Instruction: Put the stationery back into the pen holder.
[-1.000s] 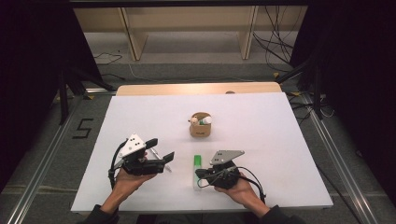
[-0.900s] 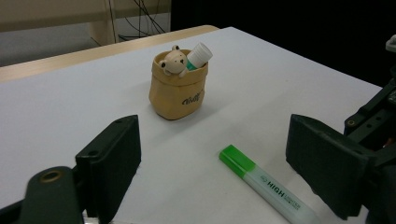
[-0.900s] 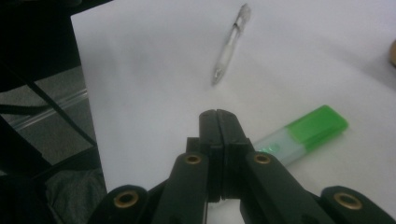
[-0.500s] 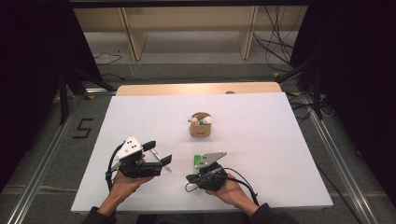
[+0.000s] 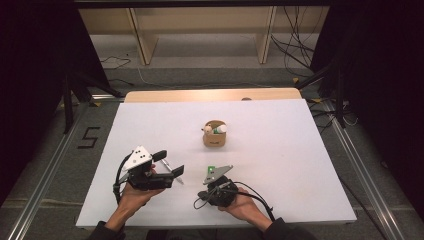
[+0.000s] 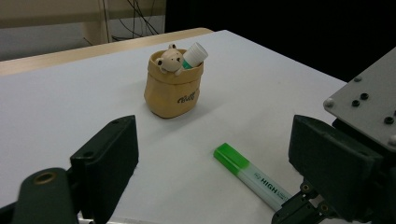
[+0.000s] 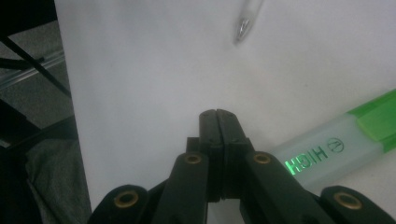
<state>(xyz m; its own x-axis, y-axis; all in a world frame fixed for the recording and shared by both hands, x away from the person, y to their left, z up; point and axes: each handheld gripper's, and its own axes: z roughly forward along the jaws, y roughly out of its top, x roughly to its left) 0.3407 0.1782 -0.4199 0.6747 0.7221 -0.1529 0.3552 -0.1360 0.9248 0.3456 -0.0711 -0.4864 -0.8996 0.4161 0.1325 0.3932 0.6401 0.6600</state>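
Where cut off by right gripper [image 7: 218, 114], highlighter [image 7: 336, 151] end unseen.

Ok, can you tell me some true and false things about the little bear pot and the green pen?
1. The bear pot stands upright on the white table. True.
2. The green highlighter is inside the pot. False: it lies flat on the table.
3. The right gripper is wide open. False: its jaws are pressed together with nothing between them.
4. The left gripper is open. True.
5. A white-capped marker leans in the pot. True.
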